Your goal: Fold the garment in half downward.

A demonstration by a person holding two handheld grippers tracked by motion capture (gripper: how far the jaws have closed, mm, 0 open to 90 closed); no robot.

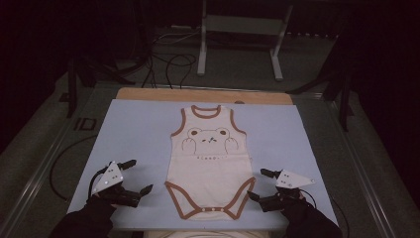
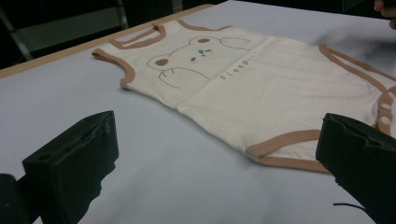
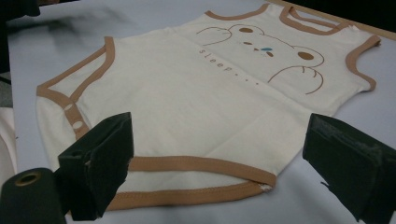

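A cream baby bodysuit (image 1: 210, 163) with brown trim and a bear print lies flat on the pale blue mat (image 1: 133, 134), neck opening at the far end, snap crotch toward the person. My left gripper (image 1: 140, 176) stands open on the mat to the left of the garment's lower edge, nothing between its jaws. On the other side my right gripper (image 1: 258, 184) is open too, close to the right leg opening. The left gripper view looks across the bodysuit (image 2: 252, 88) from its side; the right gripper view has the leg hem of the bodysuit (image 3: 187, 107) between the spread jaws.
The mat covers a wooden table (image 1: 203, 94) whose far edge shows beyond it. Behind stand a grey metal frame (image 1: 242, 34) and loose cables (image 1: 168, 64) on the floor. Dark stands (image 1: 74, 84) flank the table. Gloved hands (image 1: 89, 218) enter from the bottom.
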